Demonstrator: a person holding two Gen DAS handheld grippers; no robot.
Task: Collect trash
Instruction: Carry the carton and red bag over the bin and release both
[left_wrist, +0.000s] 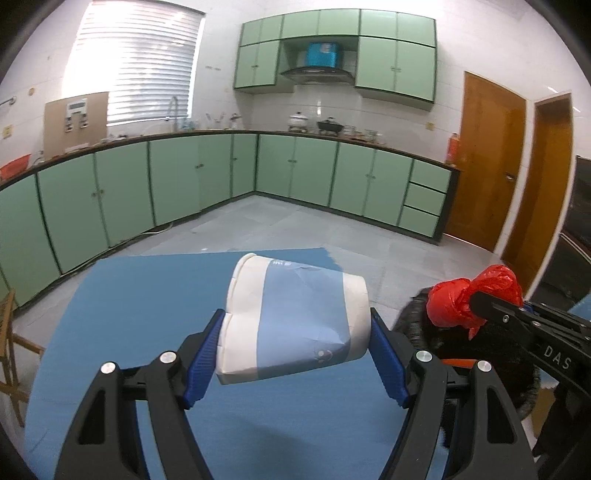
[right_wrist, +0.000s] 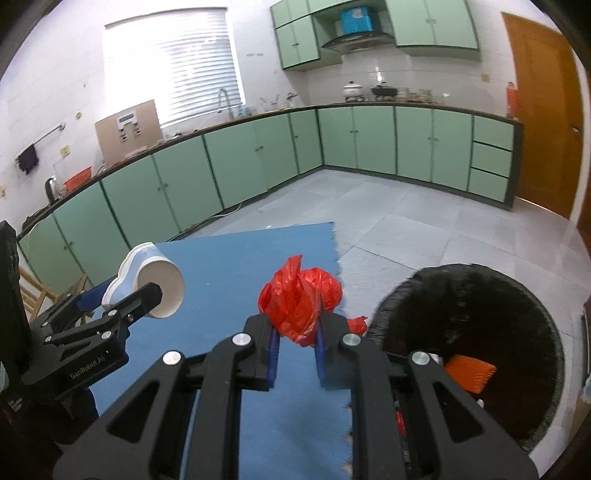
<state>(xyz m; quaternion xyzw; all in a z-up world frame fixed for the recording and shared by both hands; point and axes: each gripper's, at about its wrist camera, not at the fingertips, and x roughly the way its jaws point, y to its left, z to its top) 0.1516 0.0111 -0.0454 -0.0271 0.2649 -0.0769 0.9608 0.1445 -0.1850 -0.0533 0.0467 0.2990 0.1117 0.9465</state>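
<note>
While the left gripper (left_wrist: 297, 354) clamps a crushed white-and-blue paper cup (left_wrist: 295, 321) between its blue pads, cup lying sideways above the blue mat (left_wrist: 129, 314), center of the left wrist frame. Right gripper (right_wrist: 295, 332) pinches a crumpled red plastic bag (right_wrist: 299, 302), center of the right wrist frame, over the mat edge. Black trash bin (right_wrist: 469, 350) sits lower right, just beside the mat, lined in black, an orange item (right_wrist: 469, 373) inside. Same cup shows at left in the right wrist view (right_wrist: 155, 280), held off the mat. Green cabinets (left_wrist: 184, 177) run along the back.
</note>
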